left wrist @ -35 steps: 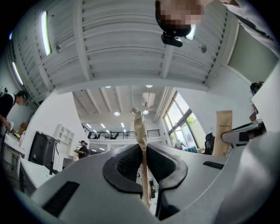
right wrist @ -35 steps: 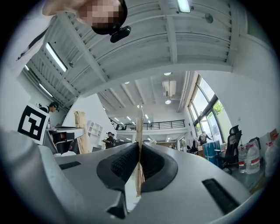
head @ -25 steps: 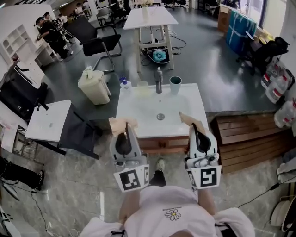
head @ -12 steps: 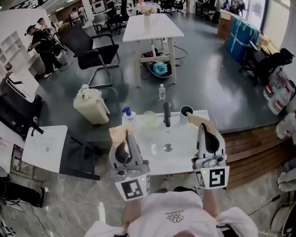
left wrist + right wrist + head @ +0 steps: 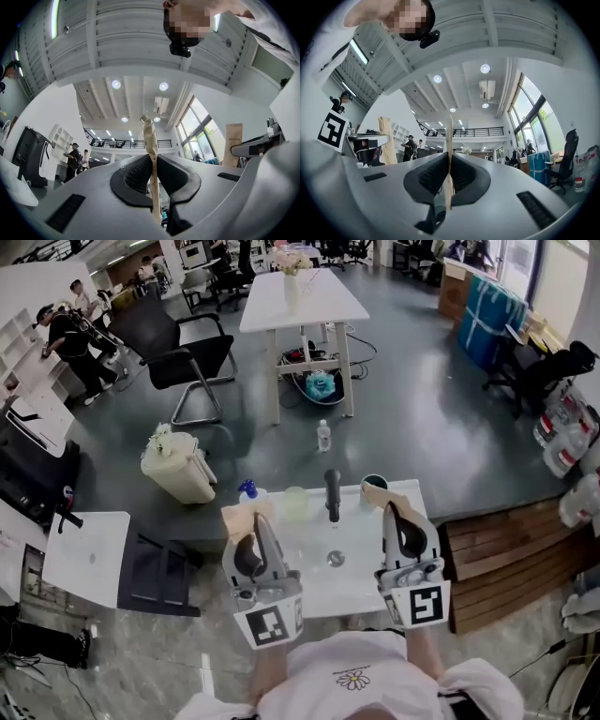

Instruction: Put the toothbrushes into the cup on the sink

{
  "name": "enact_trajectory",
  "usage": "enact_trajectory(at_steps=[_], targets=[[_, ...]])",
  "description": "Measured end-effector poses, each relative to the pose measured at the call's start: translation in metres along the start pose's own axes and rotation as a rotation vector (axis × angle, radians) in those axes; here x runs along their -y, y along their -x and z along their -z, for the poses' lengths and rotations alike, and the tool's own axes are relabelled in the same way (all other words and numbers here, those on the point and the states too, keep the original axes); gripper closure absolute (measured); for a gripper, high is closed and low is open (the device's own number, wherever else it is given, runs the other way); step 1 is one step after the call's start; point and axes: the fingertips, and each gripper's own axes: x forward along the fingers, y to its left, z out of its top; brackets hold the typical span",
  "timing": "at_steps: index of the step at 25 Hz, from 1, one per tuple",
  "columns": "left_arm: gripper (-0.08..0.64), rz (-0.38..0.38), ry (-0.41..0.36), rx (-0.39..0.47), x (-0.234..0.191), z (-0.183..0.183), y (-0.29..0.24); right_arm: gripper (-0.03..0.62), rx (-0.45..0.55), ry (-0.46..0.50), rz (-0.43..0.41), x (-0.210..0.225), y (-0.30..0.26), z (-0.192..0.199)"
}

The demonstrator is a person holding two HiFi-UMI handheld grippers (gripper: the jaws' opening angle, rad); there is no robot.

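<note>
My left gripper is shut on a toothbrush in a brown paper wrapper, held over the left part of the white sink. In the left gripper view the wrapper stands upright between the closed jaws of the left gripper. My right gripper is shut on a second wrapped toothbrush, seen edge-on in the right gripper view. A dark green cup stands at the sink's back right corner, just beyond the right gripper's tip.
A dark faucet rises at the sink's back middle, with a pale cup and a blue-topped bottle to its left. A wooden platform lies right of the sink, a cream bin and a water bottle on the floor behind.
The view has tipped forward and the sink now lies closer under both grippers. The right gripper's tip has come near the green cup. Both grips on the wrapped toothbrushes are unchanged.
</note>
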Motion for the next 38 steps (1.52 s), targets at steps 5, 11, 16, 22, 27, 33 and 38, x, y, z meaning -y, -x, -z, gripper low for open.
enact_trajectory(at_steps=[5, 11, 16, 22, 27, 33, 38], targets=[[0.517, -0.002, 0.004, -0.001, 0.016, 0.003, -0.017, 0.578, 0.021, -0.029, -0.011, 0.016, -0.006, 0.000], [0.517, -0.003, -0.043, 0.032, 0.021, 0.004, -0.027, 0.578, 0.024, -0.040, -0.020, 0.027, -0.014, 0.006], [0.517, -0.011, -0.039, 0.023, 0.021, 0.008, -0.029, 0.578, -0.003, -0.115, -0.002, 0.048, -0.031, 0.022], [0.517, -0.009, -0.052, 0.019, 0.024, 0.009, -0.029, 0.577, -0.162, -0.131, 0.022, 0.081, -0.066, 0.083], [0.517, -0.010, -0.072, 0.029, 0.025, 0.007, -0.029, 0.577, -0.272, -0.123, 0.017, 0.092, -0.079, 0.133], [0.517, -0.022, -0.079, -0.003, 0.021, 0.015, -0.027, 0.577, -0.388, -0.155, 0.023, 0.091, -0.075, 0.188], [0.517, -0.033, -0.084, -0.012, 0.019, 0.015, -0.027, 0.577, -0.472, -0.158, -0.005, 0.082, -0.068, 0.222]])
